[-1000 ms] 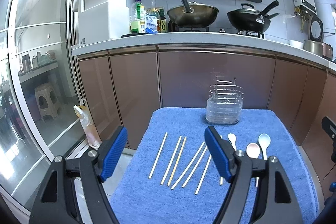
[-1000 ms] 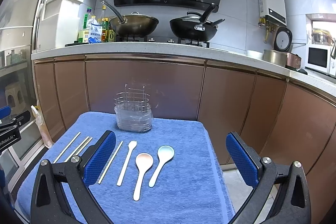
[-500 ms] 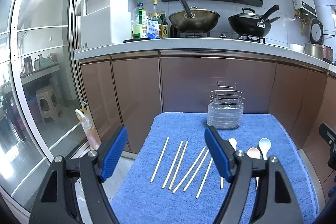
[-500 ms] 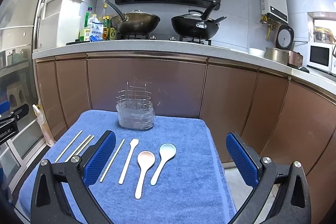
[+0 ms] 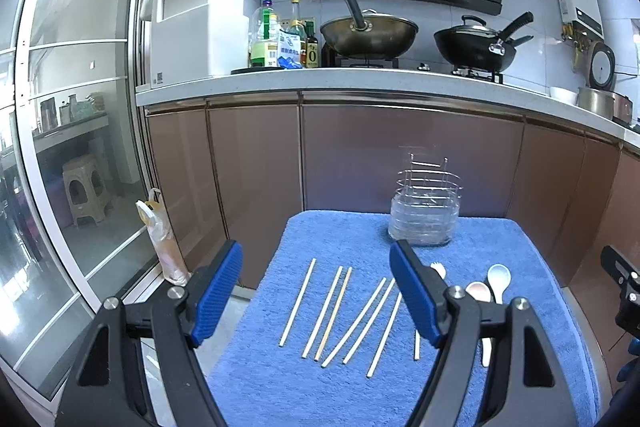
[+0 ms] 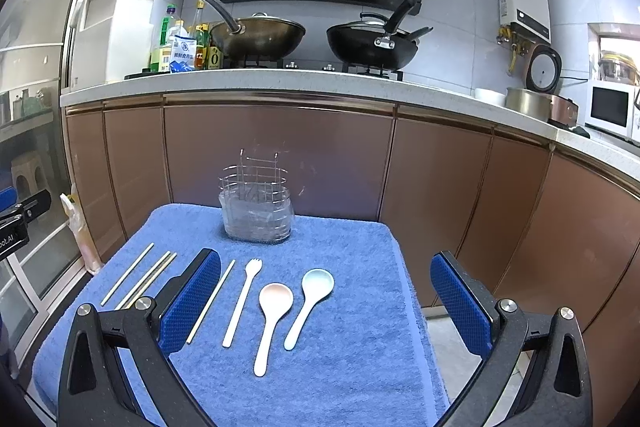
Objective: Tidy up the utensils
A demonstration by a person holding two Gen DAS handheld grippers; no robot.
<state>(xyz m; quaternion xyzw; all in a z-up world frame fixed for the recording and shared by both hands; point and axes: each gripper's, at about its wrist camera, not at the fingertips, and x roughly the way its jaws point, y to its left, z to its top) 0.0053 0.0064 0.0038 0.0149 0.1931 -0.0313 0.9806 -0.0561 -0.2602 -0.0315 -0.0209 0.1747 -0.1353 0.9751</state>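
Utensils were all flat on the blue towel (image 6: 360,367), nothing in the wire caddy (image 6: 256,203) yet, so task looked unstarted imo. Chopsticks (image 5: 340,311) lay fanned out on the left half, handles twd me, roughly parallel, easy to pinch one at a time. Right half had 1 more chopstick (image 6: 211,301), white fork (image 6: 242,301), pink spoon (image 6: 272,323), pale blue spoon (image 6: 310,303), side by side, not touching afaict. Caddy stood upright at far edge of towel, mid, well apart from the rows, open top facing up for drop-in.

My left claw (image 5: 316,297) was spread wide, holding nothing, hovering over chopsticks. Right claw (image 6: 326,301) also spread wide, empty, over the spoons.

Around: brown cabinet fronts (image 6: 280,155) right behind caddy, counter (image 6: 240,83) above w/ two woks (image 6: 260,35) + bottles (image 6: 176,43). Nothing blocked path to caddy; its tall wire prongs could snag long sticks.
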